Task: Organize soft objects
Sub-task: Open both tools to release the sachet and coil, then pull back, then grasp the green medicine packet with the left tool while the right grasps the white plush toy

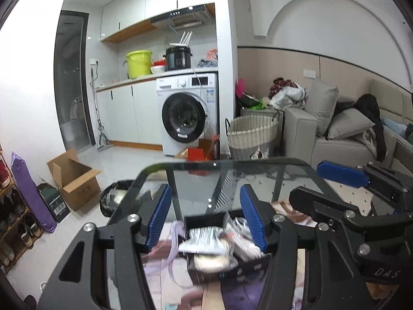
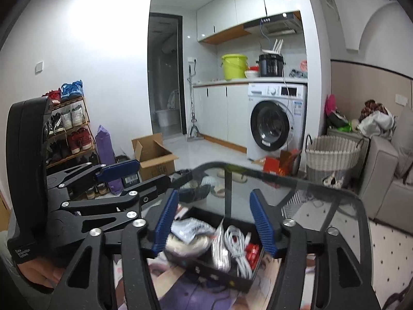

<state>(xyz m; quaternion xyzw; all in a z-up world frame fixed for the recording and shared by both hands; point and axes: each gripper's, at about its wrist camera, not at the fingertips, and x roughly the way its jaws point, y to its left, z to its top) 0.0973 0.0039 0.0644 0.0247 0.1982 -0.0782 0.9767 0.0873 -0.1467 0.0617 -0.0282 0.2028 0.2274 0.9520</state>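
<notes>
Nearest, both tongs hang over a black box [image 2: 224, 271] on a glass table [image 1: 296, 166]. The left gripper [image 1: 206, 219] stands open with nothing between its blue pads; the box sits below and beyond the gap, not in it. The right gripper [image 2: 214, 223] is likewise open and empty. The soft things lie inside the box: a striped white pouch [image 1: 204, 240] on a cream pad [image 2: 185, 244] at the left end, and coiled white cables [image 2: 235, 250] with red packets [image 2: 251, 254] at the right end.

Judged from here, the main risk is the pile. The pouch rides above the box rim and looks loosely settled, so a pad brushing it on the way out or back in could tip it onto the table. The cables are looped and could snag a finger and drag the light box along the smooth glass. The two grippers sit close side by side, the right one at 3 o'clock of the left, so a sideways swing could knock them together.

Around the box the table carries flat papers or cloth, blurred, which may slide underfoot of anything set down. Beyond, at 12 o'clock, the glass is bare up to its dark far edge, giving fair room to push forward; a hard shove, though, would send things off that rim. The rounded corners fall away at 10 and 2 o'clock. Past the table lie a carton [image 2: 155, 155], a washer [image 1: 188, 113], a basket [image 1: 251, 134] and a sofa [image 1: 343, 144], all well apart.
</notes>
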